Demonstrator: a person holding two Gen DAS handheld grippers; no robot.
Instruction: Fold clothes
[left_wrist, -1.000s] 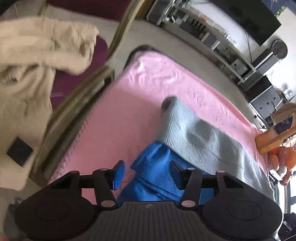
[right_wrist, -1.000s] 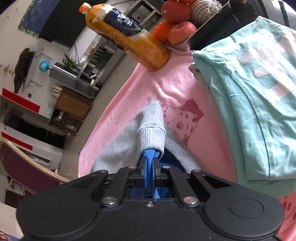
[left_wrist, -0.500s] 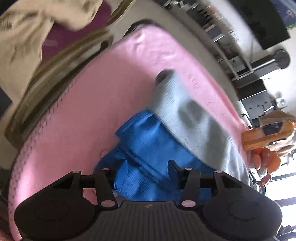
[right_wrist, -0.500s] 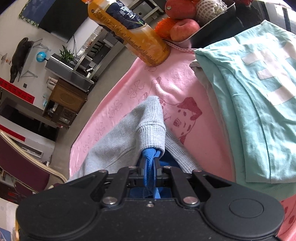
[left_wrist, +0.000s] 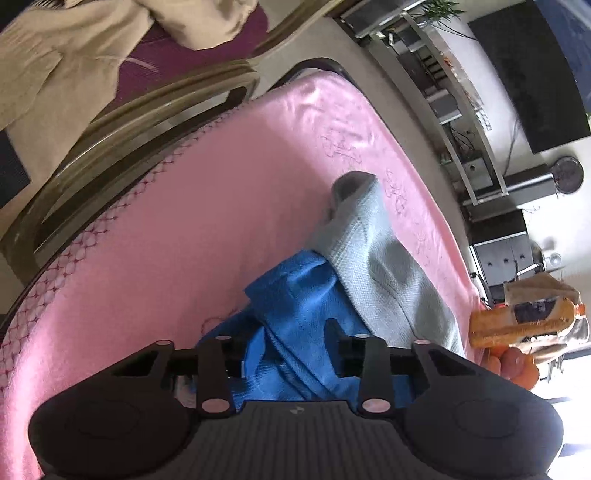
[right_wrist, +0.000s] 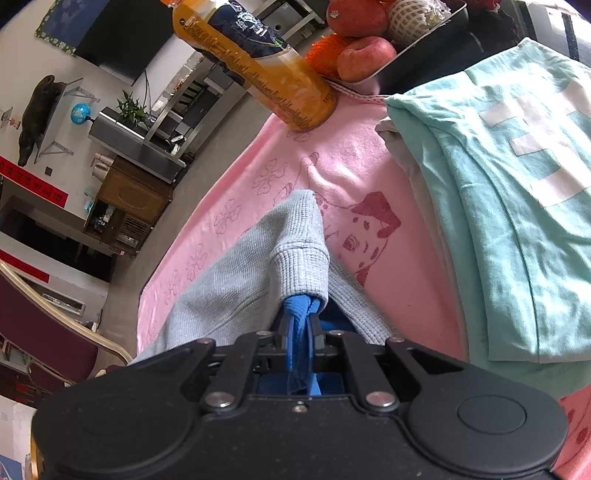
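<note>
Currently, left wrist view: left gripper (left_wrist: 288, 349) jaws closing around a bunched fold of the blue garment (left_wrist: 295, 314); fabric sits between them, pads not clearly pressing yet. Garment's grey sleeve (left_wrist: 373, 251) lies across the pink towel (left_wrist: 184, 240).

Right wrist view: right gripper (right_wrist: 300, 326) fingers nearly together, pinching a blue fabric edge just under the grey cuff (right_wrist: 301, 266). Folded mint shirt (right_wrist: 498, 203) lies beside it; juice bottle (right_wrist: 255, 59) stands near the towel's far edge.

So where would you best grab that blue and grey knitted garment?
By the bunched blue edge, from above: that fold stands up off the pink towel. The left gripper is closing around it; the right gripper pinches another blue fold.
</note>
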